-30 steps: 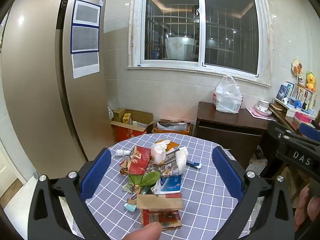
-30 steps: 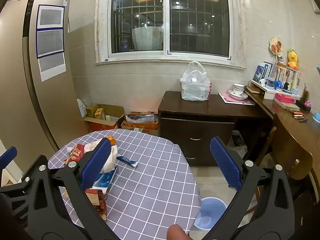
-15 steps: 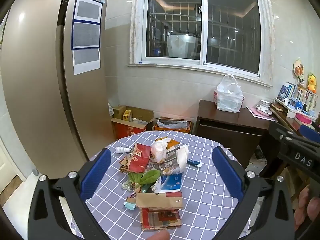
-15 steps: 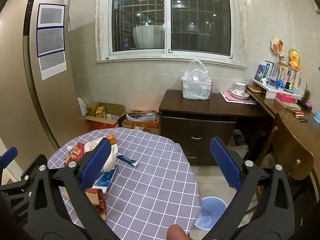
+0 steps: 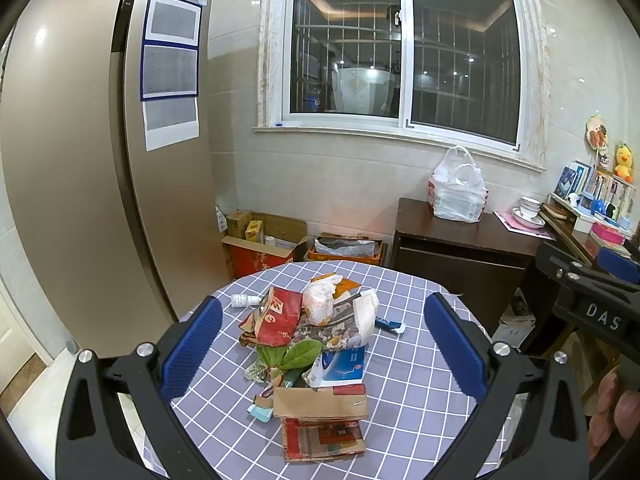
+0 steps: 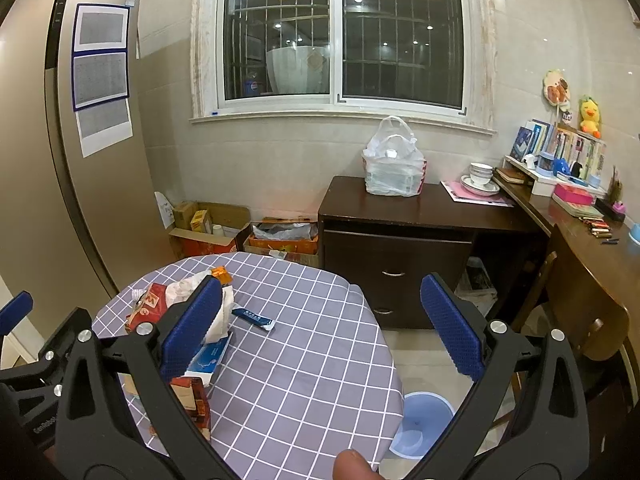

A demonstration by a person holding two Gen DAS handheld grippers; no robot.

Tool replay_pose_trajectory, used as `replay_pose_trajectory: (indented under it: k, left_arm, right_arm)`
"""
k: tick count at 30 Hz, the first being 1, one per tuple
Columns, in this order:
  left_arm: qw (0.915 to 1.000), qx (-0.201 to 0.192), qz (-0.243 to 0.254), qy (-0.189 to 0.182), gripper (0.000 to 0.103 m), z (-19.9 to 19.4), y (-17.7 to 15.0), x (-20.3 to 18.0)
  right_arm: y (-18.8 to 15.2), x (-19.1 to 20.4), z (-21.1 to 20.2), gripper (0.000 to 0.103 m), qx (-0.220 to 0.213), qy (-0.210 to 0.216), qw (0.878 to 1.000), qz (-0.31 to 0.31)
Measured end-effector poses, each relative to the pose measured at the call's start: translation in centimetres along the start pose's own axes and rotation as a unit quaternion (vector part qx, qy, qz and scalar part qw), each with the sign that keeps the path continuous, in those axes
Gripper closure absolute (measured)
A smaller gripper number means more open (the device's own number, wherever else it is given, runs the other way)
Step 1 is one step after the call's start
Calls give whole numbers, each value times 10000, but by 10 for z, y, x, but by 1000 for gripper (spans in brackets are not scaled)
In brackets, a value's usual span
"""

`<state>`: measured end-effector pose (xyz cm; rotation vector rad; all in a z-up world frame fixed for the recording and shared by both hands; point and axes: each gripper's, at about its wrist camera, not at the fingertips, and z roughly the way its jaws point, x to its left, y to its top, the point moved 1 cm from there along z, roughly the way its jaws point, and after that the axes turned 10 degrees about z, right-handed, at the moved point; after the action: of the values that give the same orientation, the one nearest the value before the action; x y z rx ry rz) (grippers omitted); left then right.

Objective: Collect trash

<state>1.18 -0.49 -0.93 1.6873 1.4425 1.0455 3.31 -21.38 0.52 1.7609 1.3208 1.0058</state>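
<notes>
Only from the left wrist view is the whole heap of trash [image 5: 316, 344] seen, piled near the middle of a round table [image 5: 408, 392] covered with a lilac cloth ruled in white squares. A crumpled red wrapper [image 5: 278, 316], a wadded white plastic bag [image 5: 318, 300], green leaves [image 5: 294, 354], a glossy blue-and-white packet [image 5: 340, 366], a flat brown cardboard piece [image 5: 320, 402] and a small white bottle [image 5: 244, 300] at the heap's far left edge are made out there. The left gripper [image 5: 324, 348] is held above the table with its ribbed blue pads wide apart and nothing between them, the heap being framed in the gap. Only from the right wrist view is a round pale-blue plastic bin [image 6: 424, 424] shown, standing on the tiled floor just beside the table's right edge. The right gripper [image 6: 320, 322] is likewise spread wide and empty, over the cloth to the right of the heap. A thin blue sachet [image 6: 253, 319] is seen lying apart from the pile in this view, while most of the heap is hidden behind the left pad. A dark wooden cabinet [image 6: 400, 248] bearing a knotted translucent bag [image 6: 394, 168] is shown in both views.
</notes>
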Motion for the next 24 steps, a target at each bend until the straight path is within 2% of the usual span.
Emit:
replay_pose_trajectory:
  k: [24]
  left_arm:
    - [9999,116,-104,-13,4,13,-11,12]
  right_arm:
    - [-2,4,4,5,128,-2,9999,-58]
